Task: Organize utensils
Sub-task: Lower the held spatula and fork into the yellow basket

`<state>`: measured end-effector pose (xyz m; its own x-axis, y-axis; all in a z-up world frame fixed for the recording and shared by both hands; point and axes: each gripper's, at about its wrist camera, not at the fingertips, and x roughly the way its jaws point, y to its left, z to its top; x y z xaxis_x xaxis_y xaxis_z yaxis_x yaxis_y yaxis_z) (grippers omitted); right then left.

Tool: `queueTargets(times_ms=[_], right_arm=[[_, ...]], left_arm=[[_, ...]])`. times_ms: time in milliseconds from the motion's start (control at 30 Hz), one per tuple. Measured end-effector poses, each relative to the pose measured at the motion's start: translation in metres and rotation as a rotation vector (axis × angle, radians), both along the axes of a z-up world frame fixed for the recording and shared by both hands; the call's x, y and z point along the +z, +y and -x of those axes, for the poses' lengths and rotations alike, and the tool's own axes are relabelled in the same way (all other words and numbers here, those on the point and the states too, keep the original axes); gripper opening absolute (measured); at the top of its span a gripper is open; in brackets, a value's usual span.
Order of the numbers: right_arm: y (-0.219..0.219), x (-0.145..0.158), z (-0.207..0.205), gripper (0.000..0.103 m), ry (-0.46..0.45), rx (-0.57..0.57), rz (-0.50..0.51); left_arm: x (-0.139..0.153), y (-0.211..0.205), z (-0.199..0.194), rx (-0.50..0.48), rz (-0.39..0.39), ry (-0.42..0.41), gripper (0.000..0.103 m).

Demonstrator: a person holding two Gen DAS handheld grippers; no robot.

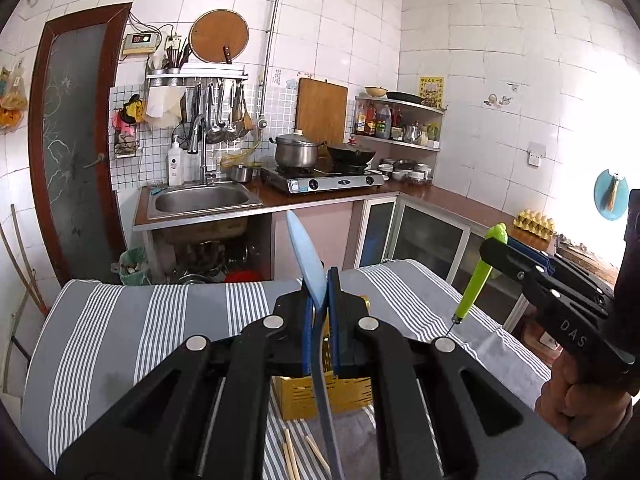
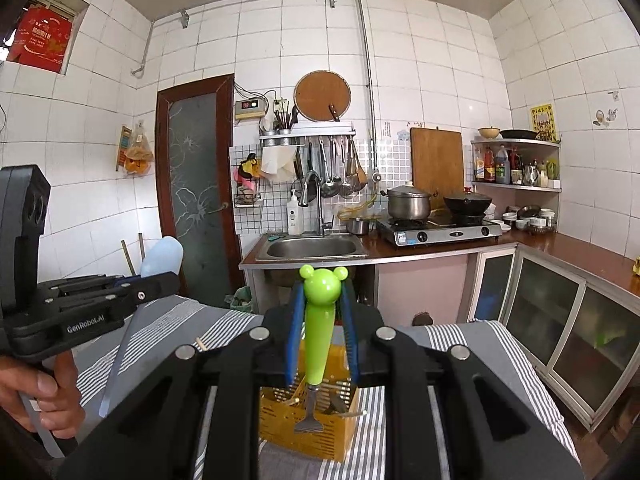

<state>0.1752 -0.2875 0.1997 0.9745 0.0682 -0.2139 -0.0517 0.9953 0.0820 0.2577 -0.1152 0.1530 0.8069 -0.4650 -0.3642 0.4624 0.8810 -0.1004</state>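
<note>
The left gripper [image 1: 320, 304] is clamped on a blue spoon [image 1: 306, 256], its pads shut tight on the handle just below the bowl. The spoon stands near upright: the pale bowl rises above the fingers and the grey handle runs down past them toward the camera. Below and just beyond these fingers sits the yellow basket [image 1: 320, 396] on the striped cloth [image 1: 160, 320], with loose chopsticks [image 1: 292, 456] lying on the cloth nearer than the basket.

To the right, the right gripper [image 2: 322, 328] holds a green fork [image 2: 318, 320], jaws narrow and pressed on its bear-headed handle. Its long axis is also close to vertical, head up, metal tines [image 2: 309, 420] pointing down. In the right wrist view the tines hang in front of the basket's [image 2: 308, 436] open top, where other utensils already stand; whether they are directly over it or short of it I cannot tell.

Both tools are held clear of the cloth, so the drop depends on getting each long axis lined up over the basket opening. The fork looks the better placed: its working end already faces down at the basket. The spoon's low end lies on the near side of the basket, so that hand likely has to carry it forward first.
</note>
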Motion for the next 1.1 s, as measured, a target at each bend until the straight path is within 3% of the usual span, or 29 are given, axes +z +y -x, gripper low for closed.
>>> queueTargets(times_ms=[500, 1100], right_arm=[[-0.005, 0.014, -0.023, 0.019, -0.013, -0.010, -0.002], [-0.003, 0.002, -0.065, 0.019, 0.017, -0.008, -0.001]], left_arm=[[0.006, -0.009, -0.018, -0.020, 0.009, -0.009, 0.005], [-0.008, -0.023, -0.067, -0.064, 0.054, -0.009, 0.005]])
